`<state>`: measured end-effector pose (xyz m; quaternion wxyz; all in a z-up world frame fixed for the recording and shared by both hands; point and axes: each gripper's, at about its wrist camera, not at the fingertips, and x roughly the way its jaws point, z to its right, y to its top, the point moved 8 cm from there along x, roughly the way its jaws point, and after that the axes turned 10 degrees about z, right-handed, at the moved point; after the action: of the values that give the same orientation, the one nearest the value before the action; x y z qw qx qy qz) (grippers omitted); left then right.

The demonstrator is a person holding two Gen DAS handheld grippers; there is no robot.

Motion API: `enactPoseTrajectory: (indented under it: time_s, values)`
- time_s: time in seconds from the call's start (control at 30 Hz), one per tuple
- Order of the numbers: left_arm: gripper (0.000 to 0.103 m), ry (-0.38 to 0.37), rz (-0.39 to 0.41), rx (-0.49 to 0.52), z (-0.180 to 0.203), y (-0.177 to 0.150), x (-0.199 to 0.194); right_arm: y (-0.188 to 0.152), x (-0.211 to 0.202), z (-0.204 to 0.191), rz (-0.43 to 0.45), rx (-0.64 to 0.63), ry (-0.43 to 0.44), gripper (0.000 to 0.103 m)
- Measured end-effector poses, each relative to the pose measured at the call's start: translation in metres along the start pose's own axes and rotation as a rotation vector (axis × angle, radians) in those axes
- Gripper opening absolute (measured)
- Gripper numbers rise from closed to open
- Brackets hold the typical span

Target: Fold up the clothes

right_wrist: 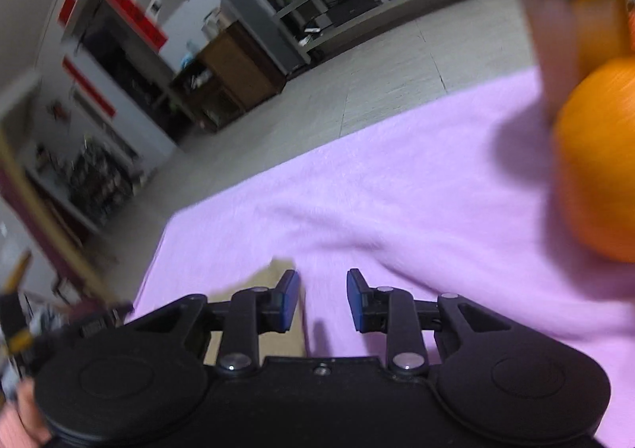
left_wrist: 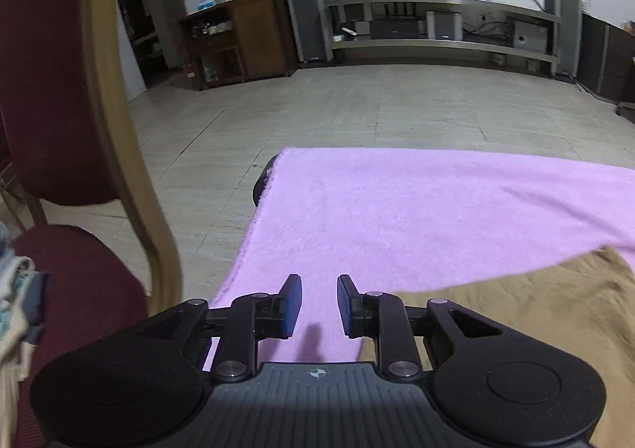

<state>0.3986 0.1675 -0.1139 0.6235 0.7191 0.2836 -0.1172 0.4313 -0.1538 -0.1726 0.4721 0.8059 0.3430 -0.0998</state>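
A tan garment (left_wrist: 516, 313) lies on a lilac fleece cover (left_wrist: 397, 210), at the lower right of the left wrist view. My left gripper (left_wrist: 319, 305) hovers over the cover just left of the garment's edge, open, with only lilac cloth showing between its blue pads. In the blurred right wrist view my right gripper (right_wrist: 323, 301) is also open above the lilac cover (right_wrist: 397, 190). A corner of the tan garment (right_wrist: 258, 285) lies beneath its left finger, and nothing is pinched between the pads.
A maroon chair (left_wrist: 59, 91) with a tan frame stands close on the left, with a pile of clothes (left_wrist: 12, 297) on its seat. Beyond the cover's far edge is tiled floor (left_wrist: 317, 110). A person's forearm (right_wrist: 547, 51) and an orange rounded object (right_wrist: 595, 162) fill the right.
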Motion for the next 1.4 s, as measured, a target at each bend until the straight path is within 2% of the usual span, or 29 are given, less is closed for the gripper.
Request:
enactPoseTrajectory:
  time_s: [0.1, 0.2, 0.33, 0.4, 0.43, 0.5, 0.6, 0.7, 0.8, 0.93, 0.97, 1.0, 1.03, 1.13, 1.23, 1.33, 1.4]
  values:
    - [0.033, -0.042, 0.033, 0.024, -0.003, 0.004, -0.061, -0.004, -0.068, -0.021, -0.003, -0.058, 0.011, 0.028]
    - [0.035, -0.111, 0.048, -0.038, -0.014, -0.009, -0.123, -0.004, -0.136, -0.036, 0.011, -0.06, 0.033, 0.032]
    - [0.038, -0.234, -0.006, -0.177, -0.018, -0.057, -0.178, -0.012, -0.2, -0.065, 0.019, -0.013, 0.08, 0.042]
    - [0.039, -0.282, -0.054, -0.218, -0.015, -0.084, -0.191, -0.025, -0.219, -0.075, 0.001, 0.02, 0.104, 0.046]
    - [0.041, -0.303, -0.088, -0.216, -0.009, -0.096, -0.191, -0.033, -0.225, -0.079, -0.014, 0.035, 0.119, 0.051]
    - [0.043, -0.326, -0.136, -0.16, 0.007, -0.117, -0.181, -0.056, -0.225, -0.083, -0.058, 0.058, 0.133, 0.056]
    - [0.045, -0.325, -0.139, -0.047, 0.024, -0.125, -0.158, -0.093, -0.191, -0.08, -0.123, 0.064, 0.083, 0.055]
    - [0.045, -0.339, -0.16, -0.023, 0.03, -0.129, -0.131, -0.127, -0.153, -0.075, -0.178, 0.063, 0.023, 0.045]
    - [0.046, -0.34, -0.171, -0.002, 0.036, -0.132, -0.123, -0.146, -0.123, -0.072, -0.194, 0.052, -0.017, 0.045]
    - [0.043, -0.327, -0.142, 0.033, 0.044, -0.133, -0.124, -0.16, -0.101, -0.077, -0.2, -0.004, -0.027, 0.045]
    - [0.039, -0.329, -0.142, 0.034, 0.046, -0.134, -0.123, -0.162, -0.098, -0.078, -0.197, -0.02, -0.029, 0.044]
    - [0.025, -0.345, -0.138, 0.039, 0.049, -0.134, -0.124, -0.163, -0.095, -0.08, -0.19, -0.034, -0.032, 0.039]
    - [0.016, -0.348, -0.123, 0.06, 0.053, -0.133, -0.128, -0.164, -0.094, -0.083, -0.184, -0.052, -0.034, 0.028]
    - [0.01, -0.341, -0.073, 0.125, 0.062, -0.13, -0.14, -0.162, -0.101, -0.099, -0.148, -0.151, -0.043, 0.018]
    - [0.009, -0.328, -0.007, 0.104, 0.056, -0.117, -0.152, -0.153, -0.116, -0.116, -0.077, -0.246, -0.035, 0.017]
    - [0.009, -0.313, 0.073, 0.06, 0.046, -0.098, -0.158, -0.142, -0.124, -0.124, -0.004, -0.271, -0.024, 0.017]
    - [0.011, -0.303, 0.062, 0.044, 0.046, -0.097, -0.149, -0.136, -0.126, -0.127, 0.03, -0.285, -0.022, 0.017]
